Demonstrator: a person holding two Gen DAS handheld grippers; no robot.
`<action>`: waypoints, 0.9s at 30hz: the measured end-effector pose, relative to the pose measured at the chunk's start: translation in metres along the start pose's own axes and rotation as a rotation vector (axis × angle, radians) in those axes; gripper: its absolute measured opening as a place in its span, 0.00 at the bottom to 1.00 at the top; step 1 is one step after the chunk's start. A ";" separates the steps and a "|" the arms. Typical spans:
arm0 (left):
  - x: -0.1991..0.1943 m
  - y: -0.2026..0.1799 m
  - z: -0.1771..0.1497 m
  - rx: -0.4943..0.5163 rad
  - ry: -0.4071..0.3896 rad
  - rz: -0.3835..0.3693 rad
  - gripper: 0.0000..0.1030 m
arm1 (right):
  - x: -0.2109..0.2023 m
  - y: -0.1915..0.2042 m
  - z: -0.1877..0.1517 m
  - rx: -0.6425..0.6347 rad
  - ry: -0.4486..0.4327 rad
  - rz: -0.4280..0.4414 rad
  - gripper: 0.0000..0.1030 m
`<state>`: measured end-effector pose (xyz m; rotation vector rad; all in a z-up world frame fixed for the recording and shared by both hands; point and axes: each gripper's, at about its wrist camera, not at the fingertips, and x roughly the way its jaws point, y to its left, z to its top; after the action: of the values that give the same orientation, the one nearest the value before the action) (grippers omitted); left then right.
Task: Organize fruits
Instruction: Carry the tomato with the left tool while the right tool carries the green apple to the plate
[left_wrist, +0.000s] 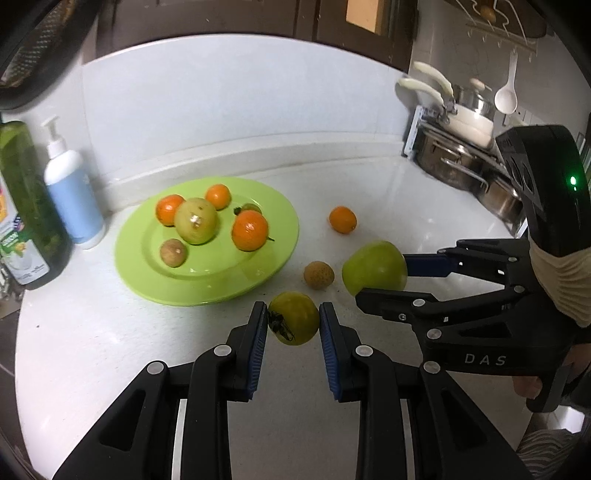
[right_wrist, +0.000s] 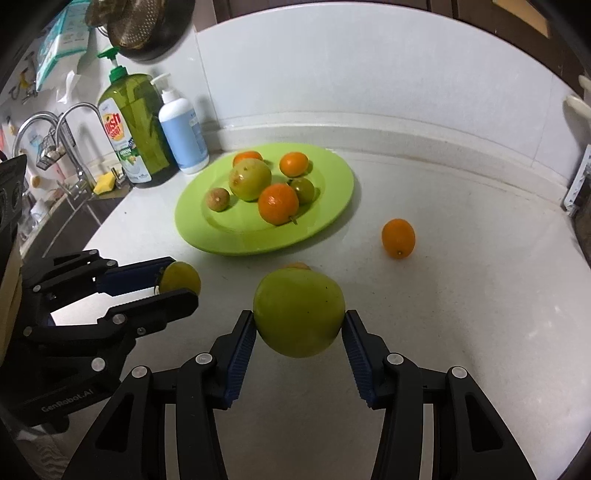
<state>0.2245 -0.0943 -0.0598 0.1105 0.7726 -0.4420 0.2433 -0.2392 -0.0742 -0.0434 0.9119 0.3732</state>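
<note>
Both tools angled down: left tool (left_wrist: 293, 321) clamps small green fruit (left_wrist: 293, 317); right tool (right_wrist: 299, 325) clamps large green fruit (right_wrist: 299, 317).

Two black hand-held grippers are showing blue ribbed pads (left_wrist: 258, 350) and silver round screws (left_wrist: 222, 350) along jointed fingers; the right gripper (left_wrist: 384, 280) is carrying white "DAS" lettering and a glowing green light (left_wrist: 573, 181), the left gripper (right_wrist: 177, 286) "GenRobot.AI". A cream ribbed sleeve (left_wrist: 561, 280) is covering the wrist.
</note>
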 end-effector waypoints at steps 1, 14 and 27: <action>-0.004 0.000 0.000 -0.002 -0.005 0.004 0.28 | -0.003 0.002 0.000 0.002 -0.006 -0.002 0.48; -0.049 0.009 0.002 -0.034 -0.086 0.039 0.28 | -0.035 0.029 0.000 0.031 -0.081 -0.003 0.48; -0.079 0.034 0.005 -0.047 -0.126 0.087 0.28 | -0.052 0.066 0.011 0.011 -0.148 0.012 0.48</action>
<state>0.1925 -0.0381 -0.0035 0.0713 0.6513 -0.3443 0.2013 -0.1910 -0.0192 -0.0007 0.7684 0.3773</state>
